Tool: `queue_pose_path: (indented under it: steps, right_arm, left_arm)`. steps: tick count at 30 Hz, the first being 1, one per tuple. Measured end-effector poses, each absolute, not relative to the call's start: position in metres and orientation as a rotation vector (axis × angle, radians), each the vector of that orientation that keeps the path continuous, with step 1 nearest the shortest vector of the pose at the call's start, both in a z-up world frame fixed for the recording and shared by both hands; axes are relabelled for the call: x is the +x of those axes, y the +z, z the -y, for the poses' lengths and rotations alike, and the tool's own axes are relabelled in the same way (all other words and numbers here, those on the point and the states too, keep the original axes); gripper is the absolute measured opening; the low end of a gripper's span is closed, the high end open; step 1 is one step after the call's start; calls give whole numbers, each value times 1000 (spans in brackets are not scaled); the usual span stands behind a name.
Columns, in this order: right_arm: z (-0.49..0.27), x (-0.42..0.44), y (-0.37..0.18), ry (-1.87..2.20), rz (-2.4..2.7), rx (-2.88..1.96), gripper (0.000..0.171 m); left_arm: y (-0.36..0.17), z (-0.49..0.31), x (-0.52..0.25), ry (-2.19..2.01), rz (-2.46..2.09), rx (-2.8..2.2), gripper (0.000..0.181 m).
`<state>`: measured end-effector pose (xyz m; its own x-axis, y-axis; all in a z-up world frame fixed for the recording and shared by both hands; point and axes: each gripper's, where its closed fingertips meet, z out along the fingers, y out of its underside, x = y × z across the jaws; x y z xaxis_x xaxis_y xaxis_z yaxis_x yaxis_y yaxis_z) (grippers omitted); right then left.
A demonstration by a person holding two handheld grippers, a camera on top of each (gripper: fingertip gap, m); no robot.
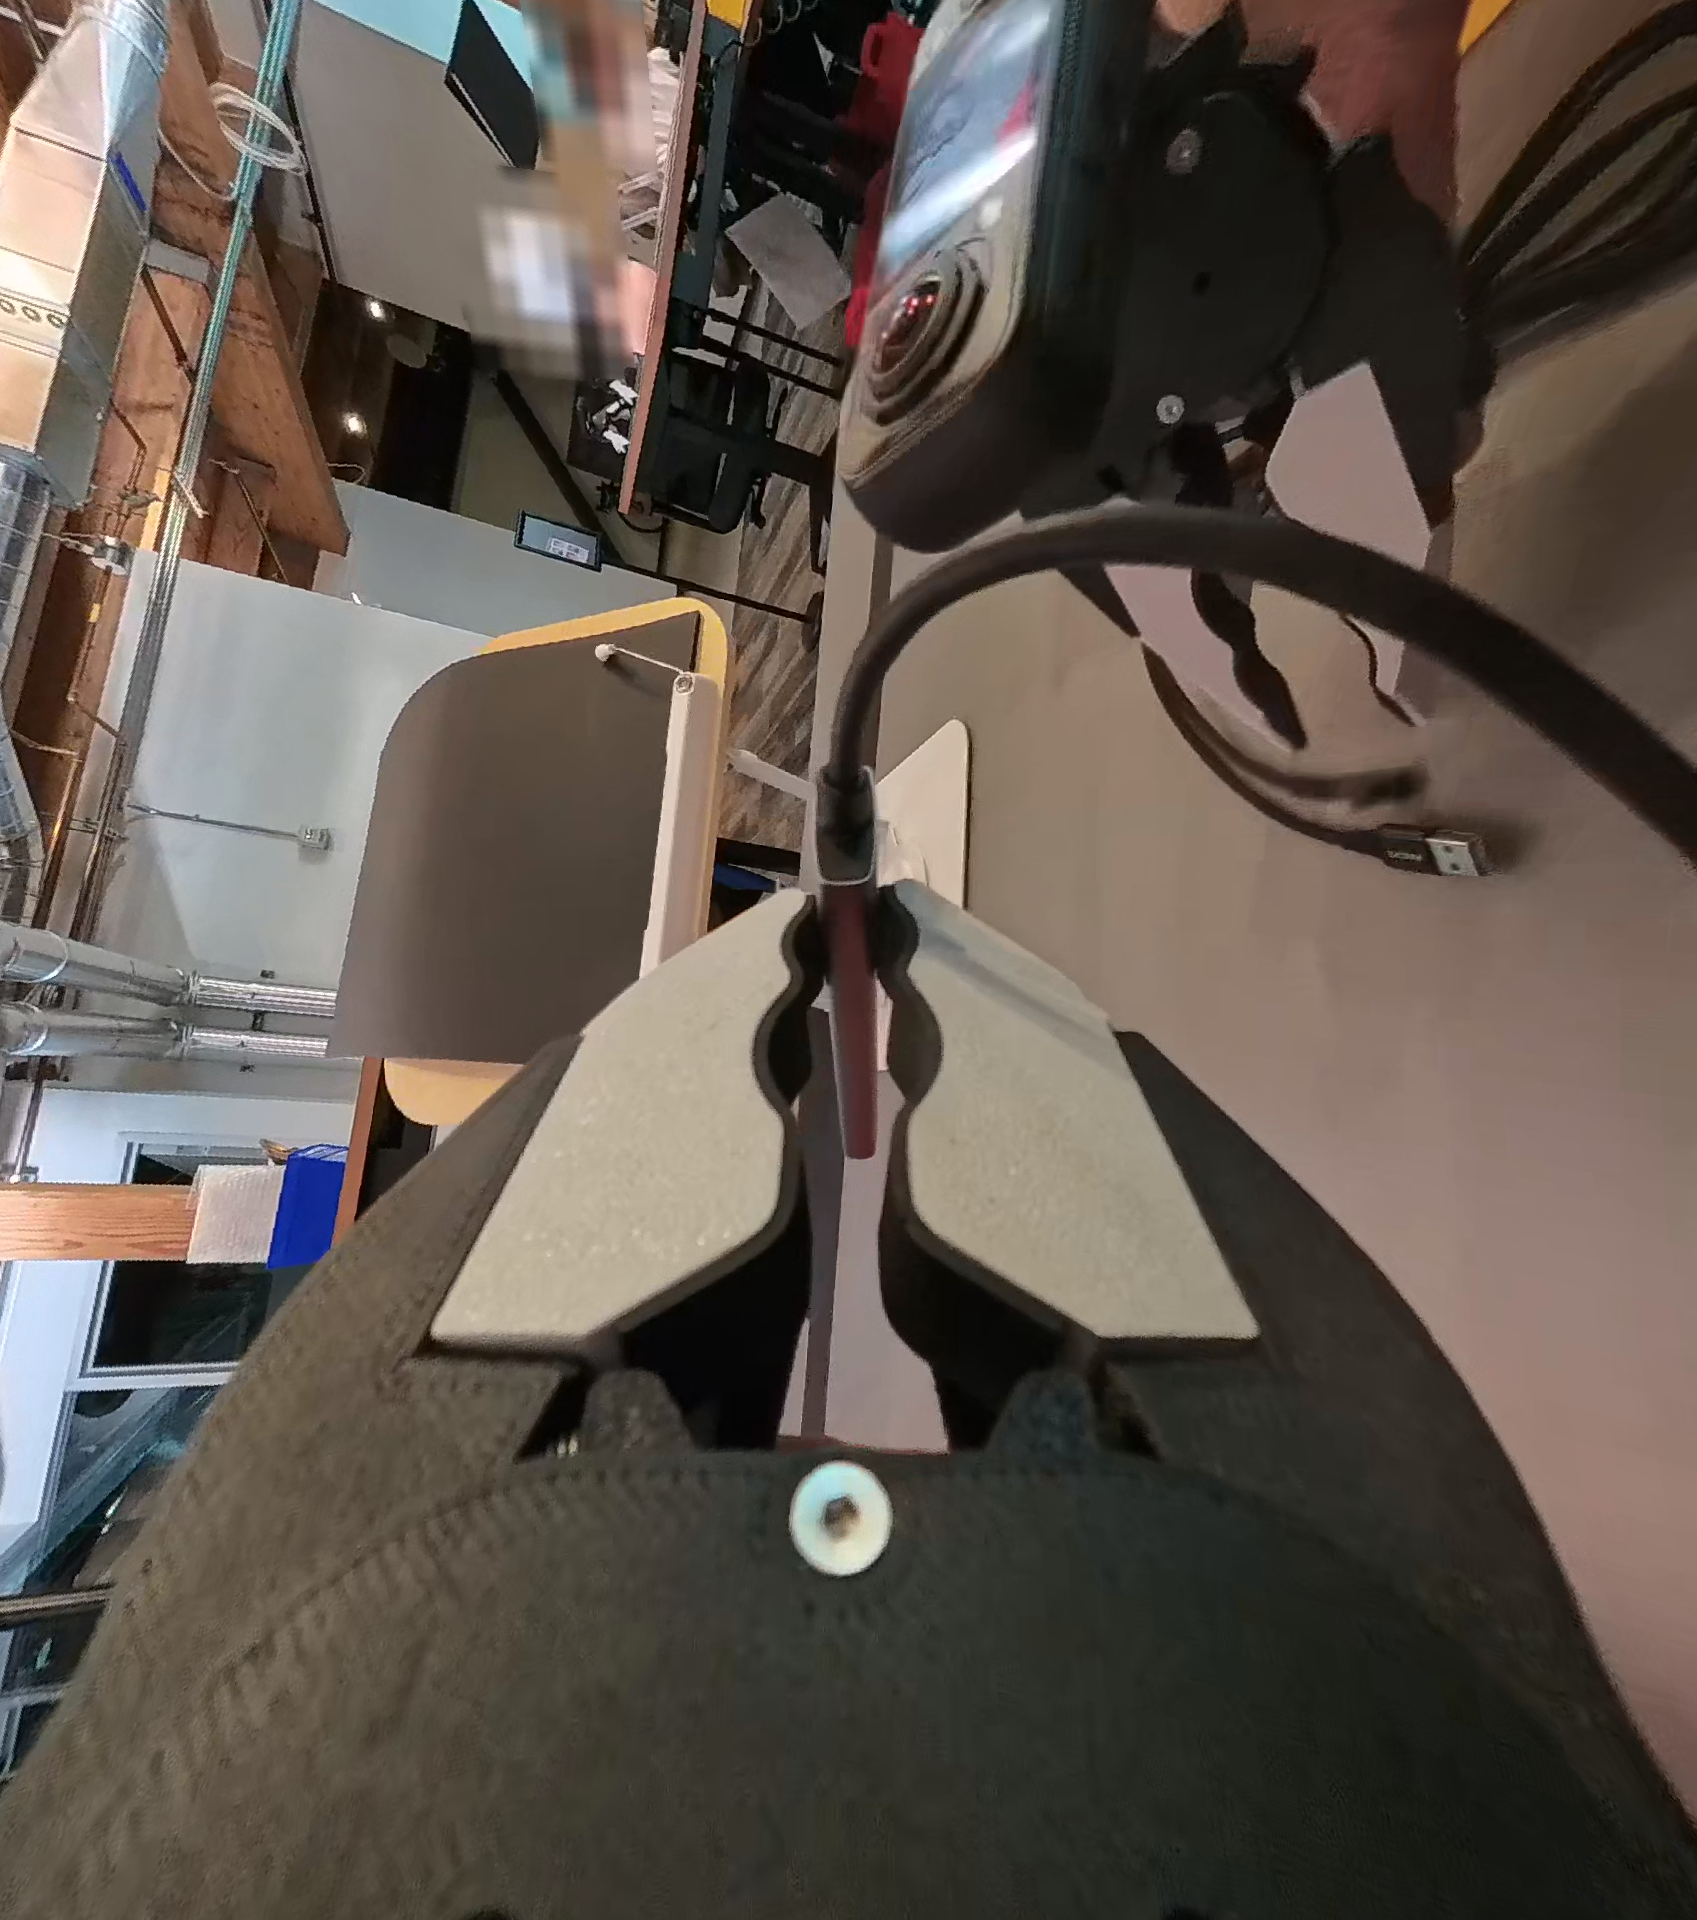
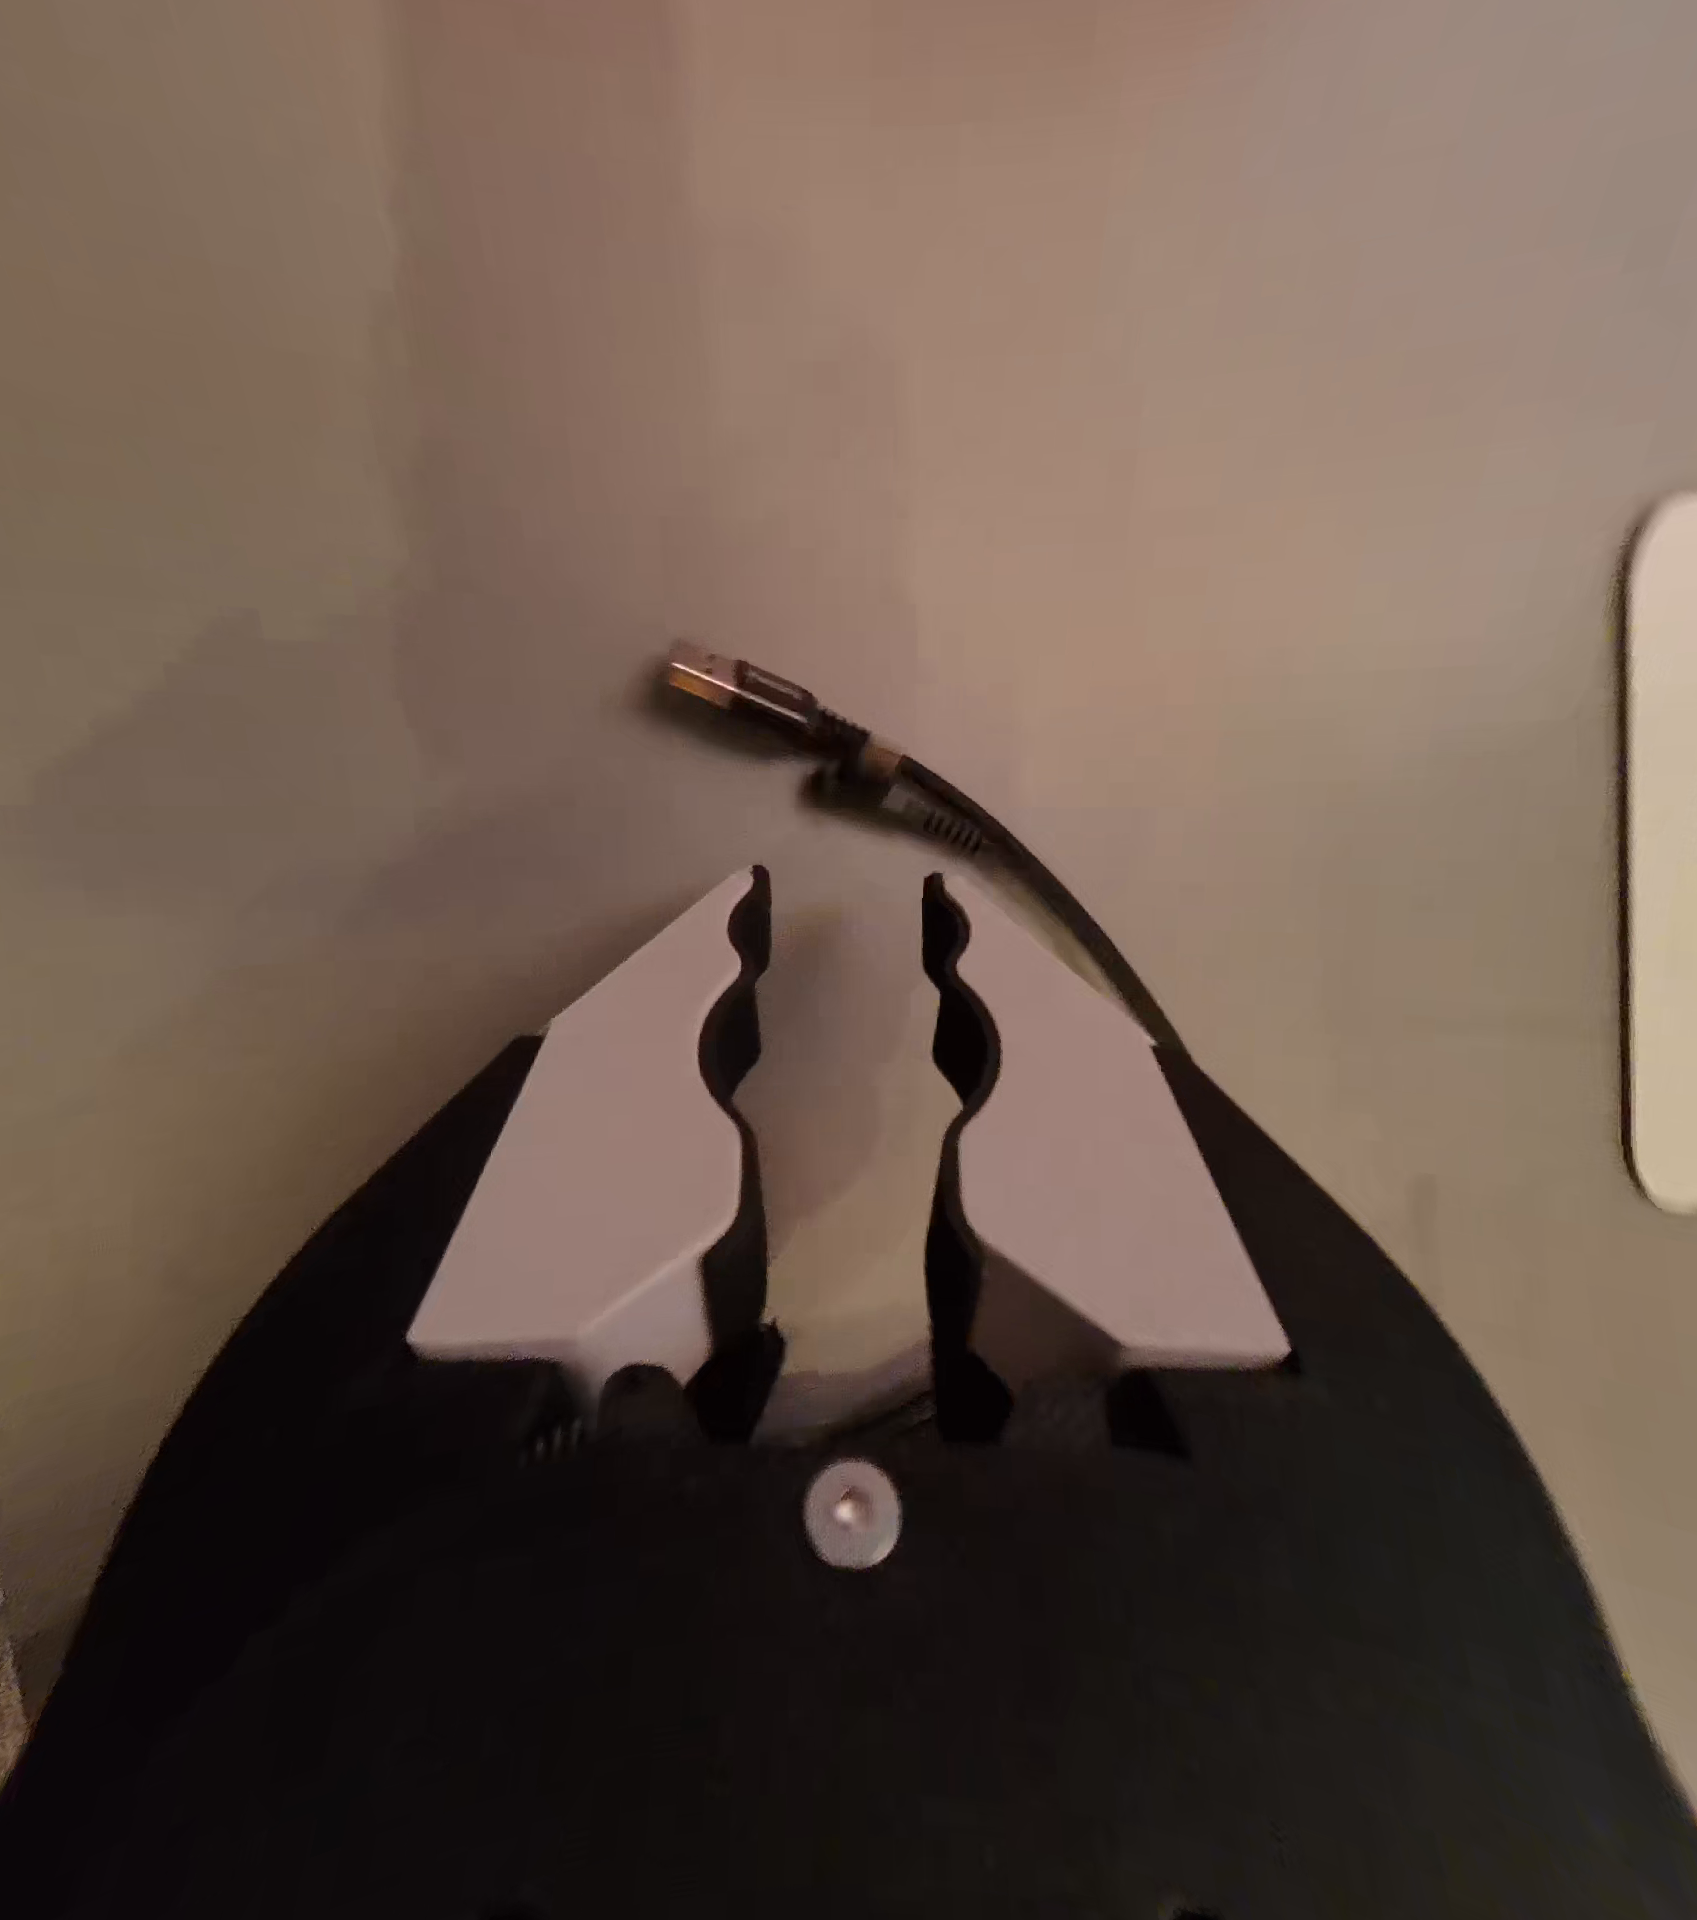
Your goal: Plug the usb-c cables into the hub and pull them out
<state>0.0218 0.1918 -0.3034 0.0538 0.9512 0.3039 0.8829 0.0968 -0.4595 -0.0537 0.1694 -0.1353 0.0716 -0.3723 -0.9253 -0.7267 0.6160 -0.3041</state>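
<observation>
In the left wrist view, the left gripper (image 1: 849, 935) is closed on a thin dark red hub (image 1: 854, 1039), which stands edge-on between the wavy inner faces of its grey fingers (image 1: 636, 1143). The hub runs along the fingers, its near end free in the gap and its far end at the fingertips. From that far end a black cable (image 1: 1239, 566) leaves through a short strain relief, curves up and sweeps across to the right edge of the picture. This view is rolled sideways, so the grey desk (image 1: 1239, 1039) fills its right half. Farther along the desk lies a loose black cable end with a metal USB plug (image 1: 1436, 854), apart from the hub. A white pad (image 1: 937, 800) lies just behind the fingertips. Farther still, the right gripper (image 1: 1270, 675) shows with its camera body, a hand (image 1: 1384, 94) on it, its fingers pointing towards the plug. A coil of black cable (image 1: 1633, 177) rests near the desk's far side.

In the right wrist view, the right gripper (image 2: 844, 883) is open, with nothing between its fingers (image 2: 615, 1143); bare desk (image 2: 304, 416) shows through the gap. Just beyond the fingertips lie two black cable ends side by side: the farther one ends in a metal USB plug (image 2: 709, 675), the nearer plug (image 2: 885, 805) is too blurred to identify. Their cables pass under the right finger. The white pad (image 2: 1696, 831) sits at the right edge.
</observation>
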Motion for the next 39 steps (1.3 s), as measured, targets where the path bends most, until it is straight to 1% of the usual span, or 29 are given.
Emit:
queue_pose_path:
  steps: [1,4,9,11,12,14,16,19,21,22,27,29,33,34,35,37,39]
  right_arm:
    - [-193,24,-305,140,1775,-1822,27]
    - [-192,25,-304,144,1570,-1880,36]
    - [-190,12,-298,299,1191,-2024,44]
    - [-194,7,-302,303,1140,-2053,46]
    - [-197,5,-305,284,1140,-2061,50]
    - [-204,3,-312,229,1144,-2060,50]
    - [-210,0,-314,235,1103,-2072,48]
    - [-218,0,-315,201,1077,-2072,39]
    - [-222,-1,-315,217,1053,-2089,30]
    - [-225,0,-316,210,1044,-2096,29]
    - [-236,-3,-318,222,1017,-2129,18]
    - [-240,-3,-319,198,1028,-2127,0]
    - [-245,3,-319,185,1016,-2140,0]
    - [-246,6,-319,177,999,-2149,7]
    - [-247,7,-318,168,984,-2151,19]
    - [-249,4,-314,161,957,-2143,37]
    - [-250,-2,-314,172,920,-2149,47]
  left_arm:
    - [-136,-170,-54,340,-1541,-955,9]
    - [-135,-170,-55,337,-1537,-957,9]
    - [-134,-172,-56,342,-1535,-961,9]
    - [-135,-171,-56,348,-1538,-960,9]
    - [-135,-171,-56,352,-1540,-958,9]
    - [-133,-171,-56,363,-1540,-954,9]
    - [-130,-170,-56,360,-1532,-954,9]
    - [-127,-172,-59,356,-1522,-953,9]
    - [-127,-173,-60,350,-1519,-955,9]
    - [-128,-174,-61,348,-1519,-956,9]
    - [-126,-176,-63,344,-1510,-955,9]
    - [-125,-175,-65,338,-1504,-958,9]
    - [-124,-177,-68,341,-1500,-959,9]
    - [-124,-177,-68,343,-1499,-960,9]
    - [-124,-178,-69,345,-1499,-962,9]
    - [-124,-179,-69,342,-1495,-969,9]
    - [-124,-181,-70,338,-1492,-977,9]
